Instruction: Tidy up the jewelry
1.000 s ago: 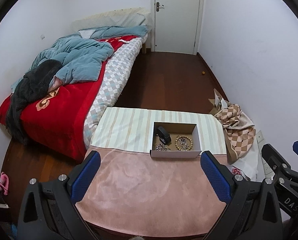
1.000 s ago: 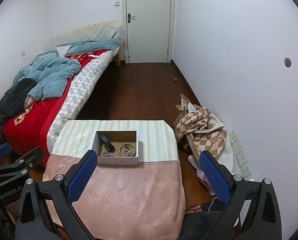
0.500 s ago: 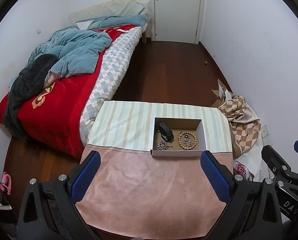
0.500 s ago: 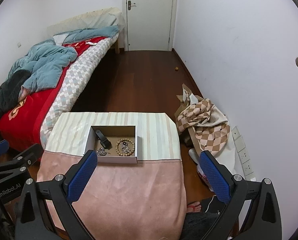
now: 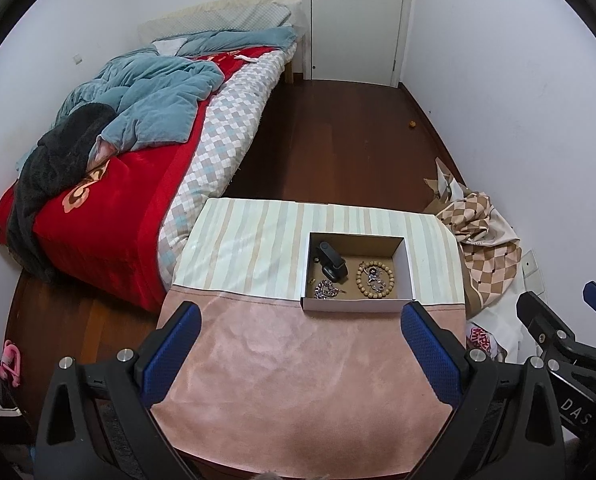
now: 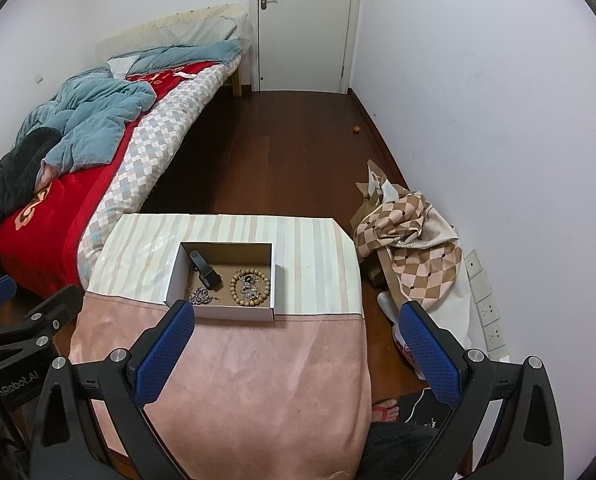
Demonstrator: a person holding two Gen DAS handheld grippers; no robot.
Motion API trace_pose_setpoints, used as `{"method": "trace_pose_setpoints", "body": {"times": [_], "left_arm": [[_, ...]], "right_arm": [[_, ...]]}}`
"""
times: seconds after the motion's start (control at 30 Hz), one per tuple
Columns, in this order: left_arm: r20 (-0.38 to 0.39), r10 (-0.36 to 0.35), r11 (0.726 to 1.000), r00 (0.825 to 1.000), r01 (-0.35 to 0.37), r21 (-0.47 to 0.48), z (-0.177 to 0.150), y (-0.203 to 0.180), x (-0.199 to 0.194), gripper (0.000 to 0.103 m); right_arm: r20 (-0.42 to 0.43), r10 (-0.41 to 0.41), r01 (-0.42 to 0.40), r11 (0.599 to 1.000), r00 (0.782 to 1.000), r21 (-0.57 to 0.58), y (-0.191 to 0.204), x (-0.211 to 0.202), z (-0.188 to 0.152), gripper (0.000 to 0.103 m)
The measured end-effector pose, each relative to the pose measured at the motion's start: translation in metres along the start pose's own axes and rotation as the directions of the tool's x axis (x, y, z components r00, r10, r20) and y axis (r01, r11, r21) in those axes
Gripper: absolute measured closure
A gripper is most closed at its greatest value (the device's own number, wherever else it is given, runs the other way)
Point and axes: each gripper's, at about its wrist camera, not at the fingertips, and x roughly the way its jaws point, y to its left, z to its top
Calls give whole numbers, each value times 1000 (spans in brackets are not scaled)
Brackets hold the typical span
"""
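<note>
Left wrist view: both grippers empty and spread wide, box of jewelry ahead of the jaws.

From my seat the risks are these, I judge: the bead bracelet [image 5: 375, 280] rings a small metal piece, so closing on one could drag the other; the silver chain [image 5: 327, 289] lies loose beside the black watch [image 5: 331, 263] and could snag it; and the light cardboard box [image 5: 357, 304] could slide on the cloth-covered table [image 5: 298, 380] if a finger catches its wall. My left gripper [image 5: 304, 356] hangs above the pink cloth, tilted down, jaws fully apart, the box just beyond and toward the right finger. My right gripper [image 6: 298, 354] is posed alike, wide open, the box just past its left finger [image 6: 165, 350].
</note>
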Motion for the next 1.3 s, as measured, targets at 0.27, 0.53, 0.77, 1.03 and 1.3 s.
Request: {"method": "trace_pose_setpoints", "body": {"times": [0.27, 0.53, 0.77, 1.03, 1.3], "left_arm": [[-3, -2, 1000, 1000, 2, 2, 0, 2, 1, 1], [-5, -1, 1000, 1000, 1, 1, 0, 1, 2, 1], [-4, -2, 1000, 1000, 2, -1, -1, 2, 2, 1], [-10, 2, 1000, 1000, -2, 2, -4, 5, 5, 1], [-5, 9, 1000, 1000, -9, 12, -8, 5, 6, 1]], "right_arm": [[0, -2, 2, 1000, 1000, 2, 0, 0, -1, 0], [-6, -2, 2, 1000, 1000, -1, 0, 2, -3, 0], [-8, -1, 1, 1000, 1000, -2, 1, 3, -4, 0], [-10, -1, 1, 1000, 1000, -3, 1, 4, -4, 0], [-10, -3, 3, 1000, 1000, -6, 1, 4, -4, 0]]}}
